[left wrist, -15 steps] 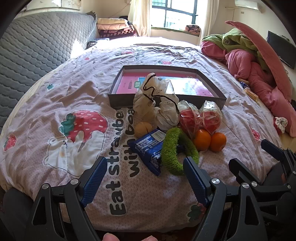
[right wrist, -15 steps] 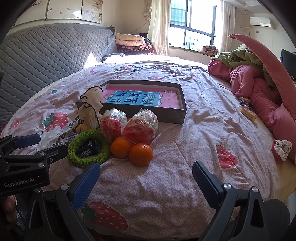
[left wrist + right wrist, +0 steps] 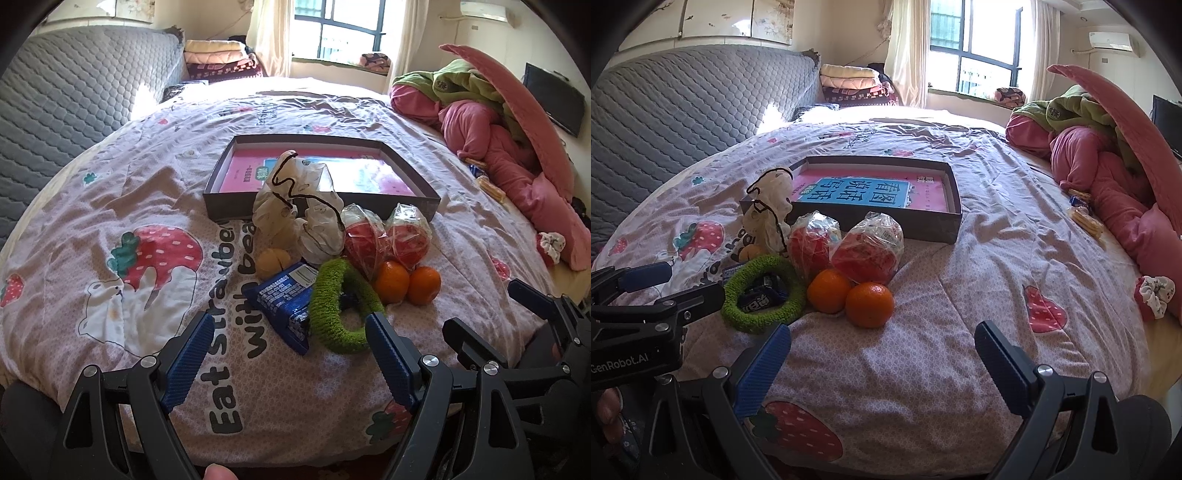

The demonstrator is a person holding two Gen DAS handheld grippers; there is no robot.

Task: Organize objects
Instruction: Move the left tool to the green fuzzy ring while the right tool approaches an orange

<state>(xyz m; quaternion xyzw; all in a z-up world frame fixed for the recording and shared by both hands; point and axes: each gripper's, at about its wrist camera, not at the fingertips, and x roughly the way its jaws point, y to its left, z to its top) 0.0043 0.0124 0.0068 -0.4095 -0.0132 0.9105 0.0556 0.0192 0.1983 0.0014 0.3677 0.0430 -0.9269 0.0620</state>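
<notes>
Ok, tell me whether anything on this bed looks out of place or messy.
Yes. The items sit heaped in front of the tray, not in it. The green ring lies over the blue packet, and a white cloth bag slumps against the tray's wall.

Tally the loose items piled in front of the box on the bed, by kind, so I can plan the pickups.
Oranges: 2
Red items wrapped in clear plastic: 2
Green fuzzy ring: 1
Blue snack packet: 1
White cloth pouch with black cord: 1
Small yellow round item: 1
Total: 8
</notes>
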